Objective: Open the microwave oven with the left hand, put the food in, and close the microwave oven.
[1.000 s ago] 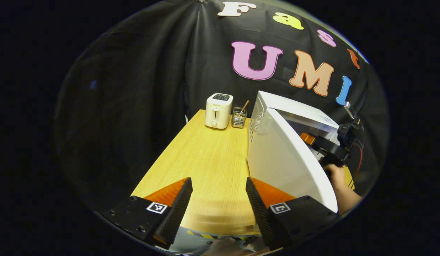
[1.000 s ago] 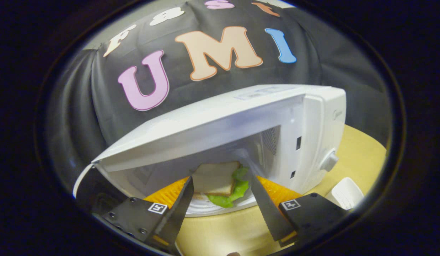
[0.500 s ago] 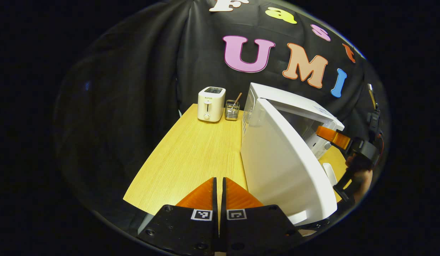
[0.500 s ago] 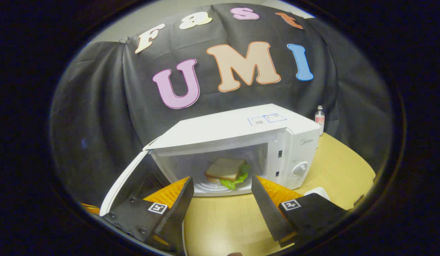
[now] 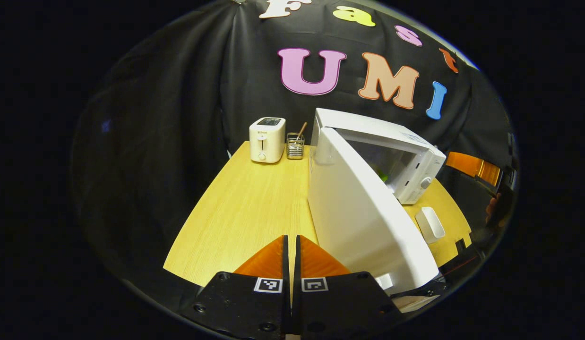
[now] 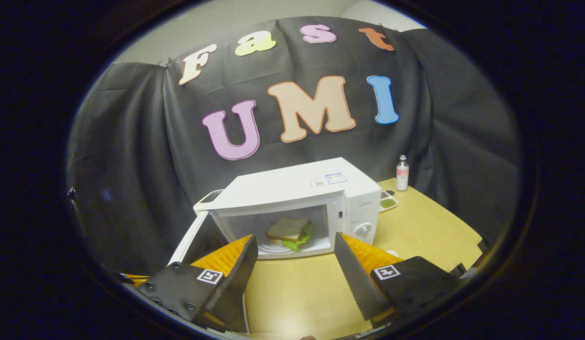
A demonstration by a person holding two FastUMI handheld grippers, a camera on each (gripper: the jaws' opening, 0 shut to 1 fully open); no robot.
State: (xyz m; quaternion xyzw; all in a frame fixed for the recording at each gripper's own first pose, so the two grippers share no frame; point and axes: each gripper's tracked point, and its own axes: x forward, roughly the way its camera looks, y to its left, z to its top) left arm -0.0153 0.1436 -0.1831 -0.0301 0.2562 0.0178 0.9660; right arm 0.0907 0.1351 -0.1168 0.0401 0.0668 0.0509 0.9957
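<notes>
The white microwave (image 6: pixel 292 189) stands on the wooden table (image 6: pixel 415 226) with its door (image 6: pixel 193 233) swung wide to the left. A sandwich with lettuce (image 6: pixel 288 231) lies on the turntable inside. My right gripper (image 6: pixel 295 238) is open and holds nothing, a good way back from the oven's mouth. In the left gripper view the door (image 5: pixel 363 222) juts toward me, its outer face just right of my left gripper (image 5: pixel 290 238), whose fingers are shut together on nothing. The right gripper (image 5: pixel 472 165) shows at the far right edge, apart from the microwave (image 5: pixel 377 137).
A white toaster (image 5: pixel 267 140) and a wire utensil holder (image 5: pixel 295 146) stand at the table's back left. A small white dish (image 5: pixel 429 224) lies before the microwave's control side. A small bottle (image 6: pixel 402 173) and a dish with something green (image 6: pixel 388 202) are behind the oven.
My left gripper went from open to shut and drew back a little. My right gripper pulled back out of the microwave, still open, leaving the sandwich inside. The door stays open.
</notes>
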